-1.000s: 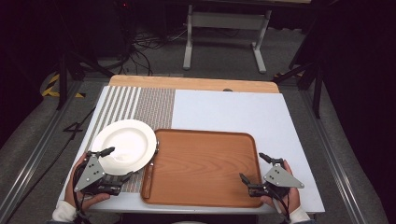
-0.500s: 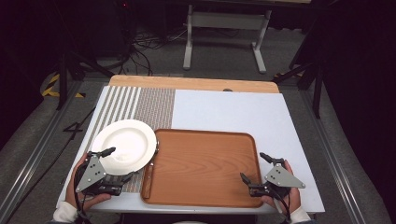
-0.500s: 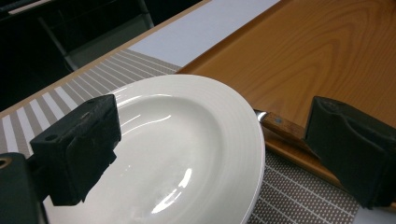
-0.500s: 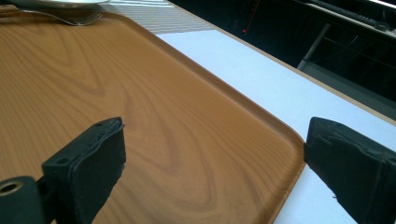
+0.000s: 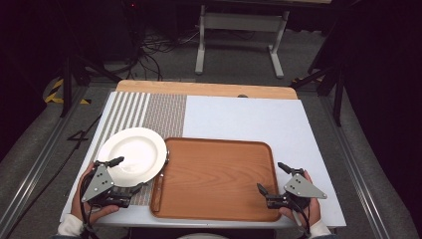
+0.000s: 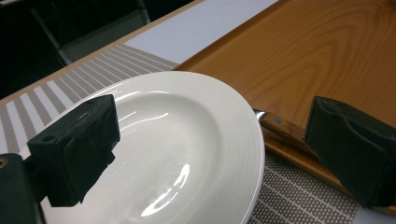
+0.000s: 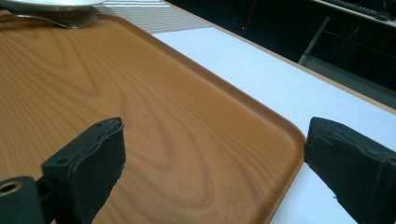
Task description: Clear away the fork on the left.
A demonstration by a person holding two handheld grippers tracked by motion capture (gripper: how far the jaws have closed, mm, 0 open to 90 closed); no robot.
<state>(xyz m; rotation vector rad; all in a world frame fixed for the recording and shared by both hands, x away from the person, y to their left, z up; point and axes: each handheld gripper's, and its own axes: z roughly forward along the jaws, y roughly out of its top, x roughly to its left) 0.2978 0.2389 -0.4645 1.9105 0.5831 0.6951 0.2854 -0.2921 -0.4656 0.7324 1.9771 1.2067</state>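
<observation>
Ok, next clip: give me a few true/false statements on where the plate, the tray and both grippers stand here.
1. The plate lies on the striped mat, left of the tray. True.
2. The left gripper is clamped shut on the plate. False: its jaws stand open on either side of the plate's near rim.
3. The tray carries a cup. False: its wooden surface is bare; a knife lies along its left edge.
4. The right gripper is open at the tray's right edge. True.
</observation>
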